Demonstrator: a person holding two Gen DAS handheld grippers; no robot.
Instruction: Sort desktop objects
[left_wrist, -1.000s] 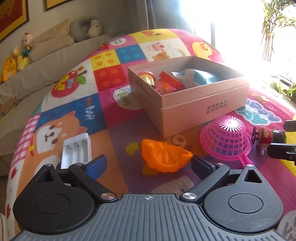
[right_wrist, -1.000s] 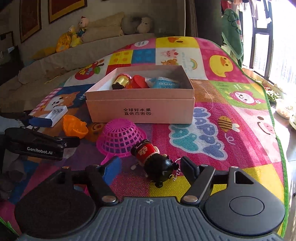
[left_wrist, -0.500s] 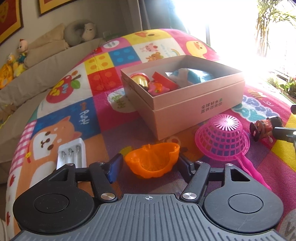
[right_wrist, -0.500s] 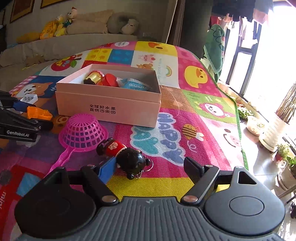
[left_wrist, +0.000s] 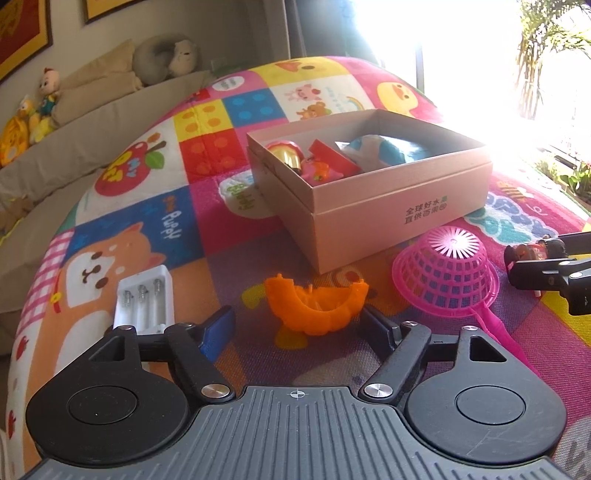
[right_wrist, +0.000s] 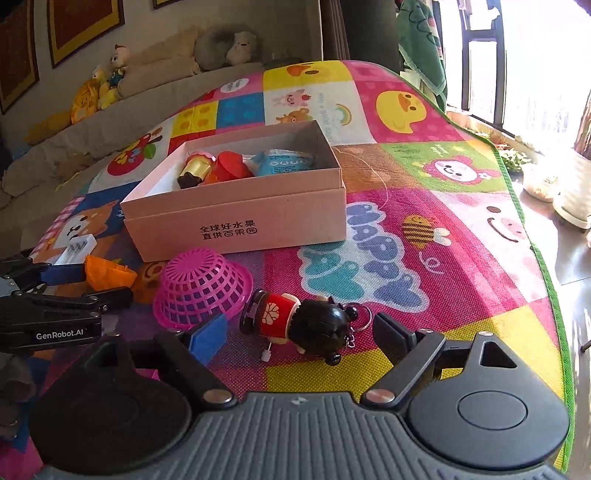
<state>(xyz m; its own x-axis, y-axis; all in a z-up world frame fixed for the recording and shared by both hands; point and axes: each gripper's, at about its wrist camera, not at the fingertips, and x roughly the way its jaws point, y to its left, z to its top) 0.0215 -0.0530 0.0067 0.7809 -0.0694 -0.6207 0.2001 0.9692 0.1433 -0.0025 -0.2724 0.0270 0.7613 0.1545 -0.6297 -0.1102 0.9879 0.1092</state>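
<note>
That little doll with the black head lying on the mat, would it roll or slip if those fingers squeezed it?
Probably. The doll lies on its side, its glossy round head likely slippery. The body looks like hard plastic, so stiff and light.

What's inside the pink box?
The box holds a gold and black toy, something red, a blue and white packet and a pink and orange toy. Whatever lies under them is covered.

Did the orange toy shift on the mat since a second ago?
Yes. In the left wrist view the orange toy now lies directly over the yellow mat patch it sat right of earlier, and has turned.
</note>
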